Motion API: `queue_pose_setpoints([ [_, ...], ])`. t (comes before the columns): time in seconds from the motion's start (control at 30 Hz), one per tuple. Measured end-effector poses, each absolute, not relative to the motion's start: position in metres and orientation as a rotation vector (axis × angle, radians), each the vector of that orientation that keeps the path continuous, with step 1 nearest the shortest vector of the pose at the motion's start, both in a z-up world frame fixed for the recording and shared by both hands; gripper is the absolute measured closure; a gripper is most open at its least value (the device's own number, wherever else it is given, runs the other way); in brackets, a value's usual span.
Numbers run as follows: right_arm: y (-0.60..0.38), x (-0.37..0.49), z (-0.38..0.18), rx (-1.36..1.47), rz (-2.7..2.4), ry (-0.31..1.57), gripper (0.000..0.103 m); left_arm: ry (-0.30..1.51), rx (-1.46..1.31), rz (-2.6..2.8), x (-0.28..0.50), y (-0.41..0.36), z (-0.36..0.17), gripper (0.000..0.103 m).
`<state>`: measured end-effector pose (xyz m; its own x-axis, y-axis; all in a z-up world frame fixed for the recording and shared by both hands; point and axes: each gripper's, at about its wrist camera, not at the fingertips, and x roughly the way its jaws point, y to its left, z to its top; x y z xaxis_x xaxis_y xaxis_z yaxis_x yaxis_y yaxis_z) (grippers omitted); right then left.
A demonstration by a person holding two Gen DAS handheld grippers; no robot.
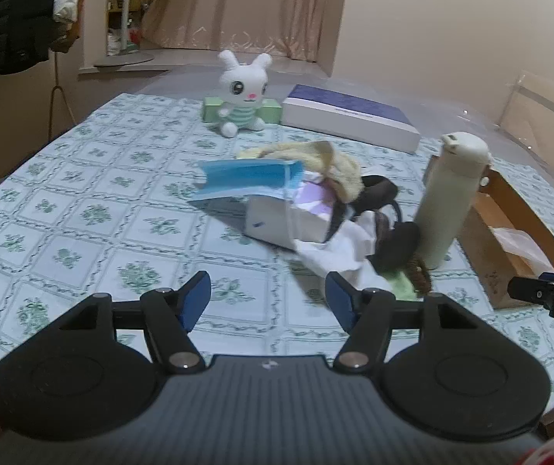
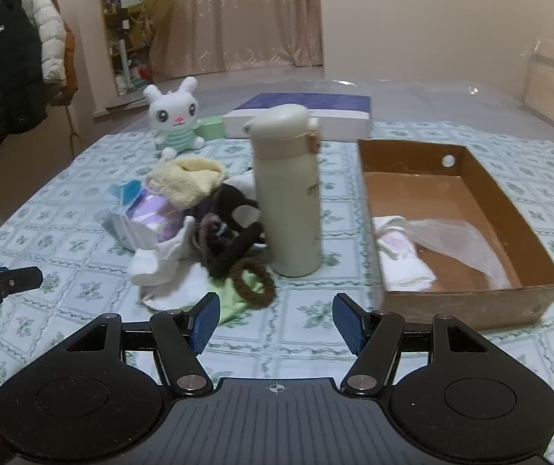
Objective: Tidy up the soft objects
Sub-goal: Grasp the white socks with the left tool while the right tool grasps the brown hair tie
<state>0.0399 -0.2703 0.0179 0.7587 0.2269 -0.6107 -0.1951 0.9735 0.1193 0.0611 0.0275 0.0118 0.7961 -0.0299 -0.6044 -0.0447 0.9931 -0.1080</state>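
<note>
While both grippers hang over the patterned tablecloth, each one has its two blue pads well apart and holds nothing: the left gripper and the right gripper. One cream bottle stands upright, and I use it as the landmark. To its left lies one heap of soft objects: one yellow fluffy cloth, one blue face mask with its long axis across the left wrist view, one brown hair ring flat in front of the bottle, white cloths and dark pieces that I cannot separate or count. To its right is one open cardboard box, long axis going away from the camera; it holds one folded white cloth and thin plastic. Behind the bottle sit one white plush rabbit, upright and facing the cameras, and one flat white-and-purple box, partly hidden by the bottle.
</note>
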Motion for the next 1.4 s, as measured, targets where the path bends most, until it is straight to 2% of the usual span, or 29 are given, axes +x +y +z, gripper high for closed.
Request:
queue_pose_setpoints([
  [0.53, -0.253, 0.054, 0.002, 0.041, 0.263, 0.698, 0.039, 0.663, -0.062, -0.041, 0.075, 0.033, -0.007, 0.039],
  [0.7, -0.253, 0.062, -0.006, 0.037, 0.272, 0.718, 0.039, 0.638, 0.105, -0.139, 0.090, 0.010, -0.018, 0.036],
  [1.0, -0.252, 0.084, -0.027, 0.027, 0.342, 0.765, 0.039, 0.549, 0.566, -0.359, 0.112, -0.044, -0.056, 0.034],
  [1.07, -0.251, 0.089, -0.031, 0.000, 0.351, 0.764, 0.039, 0.551, 0.617, -0.397, 0.118, -0.051, -0.065, 0.030],
  [1.2, -0.251, 0.100, -0.039, -0.032, 0.361, 0.773, 0.038, 0.556, 0.735, -0.444, 0.130, -0.063, -0.083, 0.030],
  [1.27, -0.252, 0.104, -0.043, -0.038, 0.363, 0.776, 0.034, 0.557, 0.758, -0.465, 0.136, -0.066, -0.088, 0.030],
  [1.4, -0.253, 0.110, -0.050, -0.036, 0.370, 0.792, 0.032, 0.544, 0.809, -0.495, 0.146, -0.075, -0.095, 0.033],
])
